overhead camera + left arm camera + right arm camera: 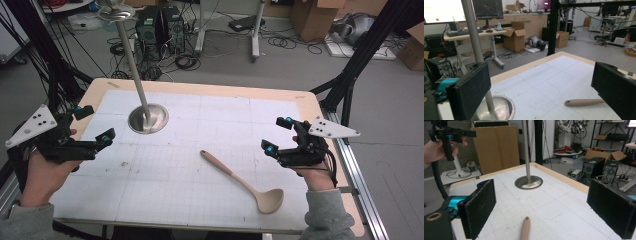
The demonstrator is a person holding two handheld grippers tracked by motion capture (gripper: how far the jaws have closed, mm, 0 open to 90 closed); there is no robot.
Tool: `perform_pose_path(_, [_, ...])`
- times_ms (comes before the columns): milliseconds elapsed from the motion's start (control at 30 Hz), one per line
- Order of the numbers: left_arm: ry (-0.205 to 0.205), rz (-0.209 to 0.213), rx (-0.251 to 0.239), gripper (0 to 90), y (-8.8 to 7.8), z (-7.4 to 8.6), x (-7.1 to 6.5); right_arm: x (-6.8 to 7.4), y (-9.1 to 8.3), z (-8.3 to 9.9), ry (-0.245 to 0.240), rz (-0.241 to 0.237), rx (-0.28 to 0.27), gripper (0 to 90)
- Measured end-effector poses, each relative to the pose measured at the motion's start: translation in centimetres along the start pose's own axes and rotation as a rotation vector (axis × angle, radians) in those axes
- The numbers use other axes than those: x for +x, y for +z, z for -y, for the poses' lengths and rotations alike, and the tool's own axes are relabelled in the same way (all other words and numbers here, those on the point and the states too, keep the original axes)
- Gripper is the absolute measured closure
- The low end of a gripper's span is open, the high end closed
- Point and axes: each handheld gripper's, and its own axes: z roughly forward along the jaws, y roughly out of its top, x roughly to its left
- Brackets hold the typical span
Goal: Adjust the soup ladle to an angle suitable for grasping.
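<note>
Ladle (246,182) is the thing nearest the grippers: a beige one lying flat on the white mat (200,165), its handle end toward the middle of the mat and its bowl near the front edge, in front of the right hand. In the right gripper view the tip of its handle (525,227) shows low between the two black jaws, on the mat and touching neither. In the left gripper view the handle (584,102) lies just beside the jaw at that picture's right, and its far end is hidden behind that jaw.

Going from big to small: the table (215,90) has a pale wooden rim and is covered by the gridded mat. On the mat's far left part stands a metal stand, a round shiny base (148,119) with a thin pole (131,55) rising from it. The ladle lies well apart from that base.

The left gripper (92,125) is held at the table's left edge, above the mat's corner, near the base. Its jaws are spread wide with nothing between them. The right gripper (277,135) is held over the mat's right side, just beyond the ladle's bowl and apart from it. Its jaws also stand wide apart, gripping nothing. In the right gripper view the left gripper (450,133) appears at the upper left, held in a hand (436,151).
</note>
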Motion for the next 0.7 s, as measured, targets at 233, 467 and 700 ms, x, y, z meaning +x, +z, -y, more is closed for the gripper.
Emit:
perform_pose_path(233, [0.002, 0.003, 0.011, 2.9, 0.2, 0.0, -0.2, -0.1, 0.0, 0.0, 0.0, 0.005, 0.005, 7.4])
perform_pose_path(467, [-0.001, -0.001, 0.014, 2.9, 0.1, 0.0, -0.2, 0.2, 0.6, 0.1, -0.005, 0.0, 0.036, 7.5])
perform_pose_path(700, [0.0, -0.005, 0.018, 2.9, -0.1, 0.0, -0.1, 0.4, 1.7, 0.6, -0.016, 0.009, 0.088, 7.5])
